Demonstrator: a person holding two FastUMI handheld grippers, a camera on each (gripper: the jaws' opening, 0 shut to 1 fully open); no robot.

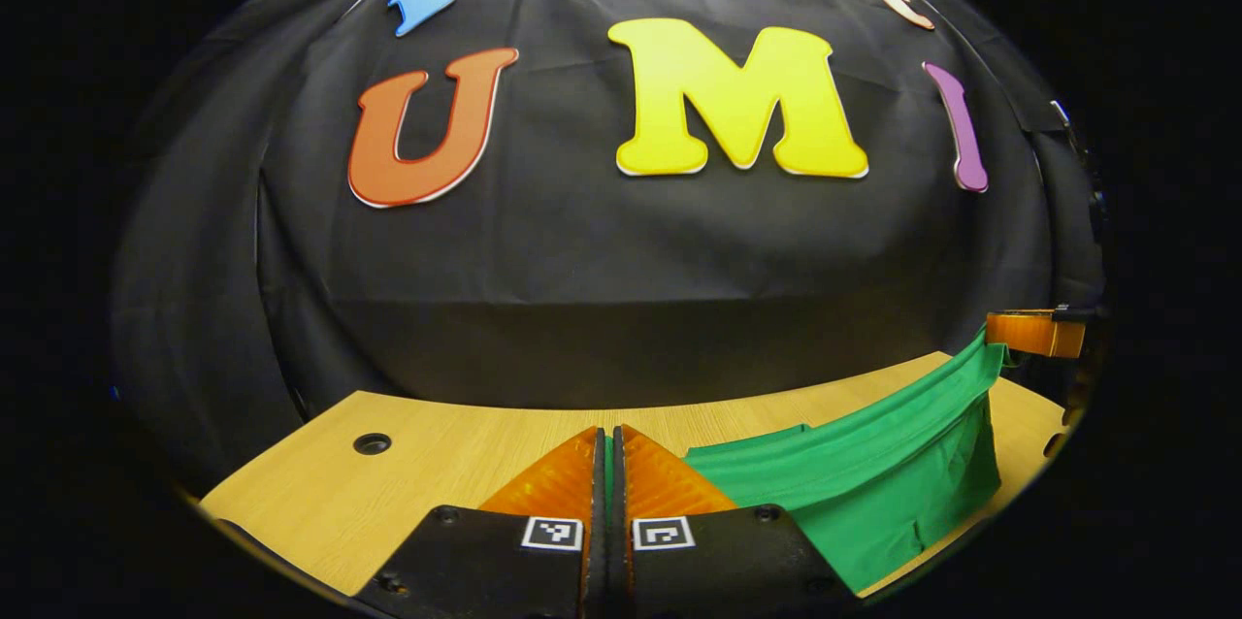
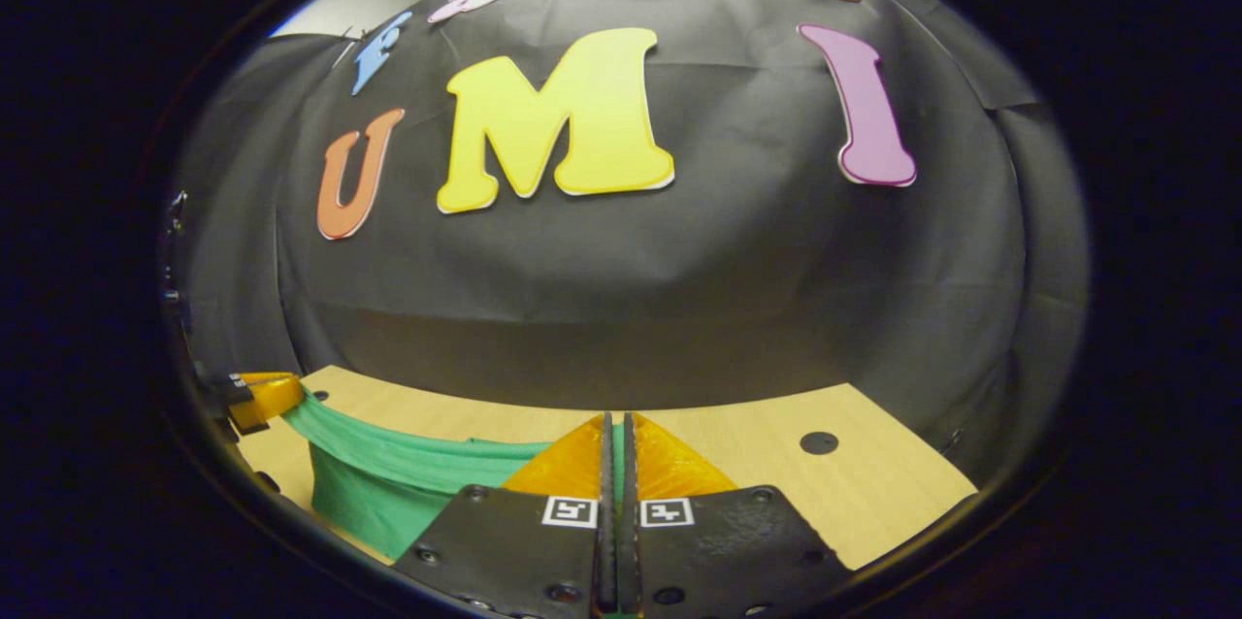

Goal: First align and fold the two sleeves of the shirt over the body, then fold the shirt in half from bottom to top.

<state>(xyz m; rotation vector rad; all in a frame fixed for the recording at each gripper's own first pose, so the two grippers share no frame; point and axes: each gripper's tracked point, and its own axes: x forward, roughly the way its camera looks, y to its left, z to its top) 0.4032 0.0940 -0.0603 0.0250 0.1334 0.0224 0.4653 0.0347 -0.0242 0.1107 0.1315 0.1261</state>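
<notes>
Now your green shirt [image 1: 873, 473] hangs stretched above the wooden table [image 1: 408, 483], lifted off it; your left gripper [image 1: 608, 464] pinches one edge; your right gripper [image 2: 616, 449] clamps the other, both closed on fabric.

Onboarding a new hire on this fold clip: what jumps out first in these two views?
The green shirt stands out first: its edge is lifted off the wooden table and hangs stretched between the two grippers. The left gripper is shut on the cloth at the bottom of the left gripper view, with the right gripper pinching the far end at right. In the right gripper view the same span sags at lower left.
</notes>
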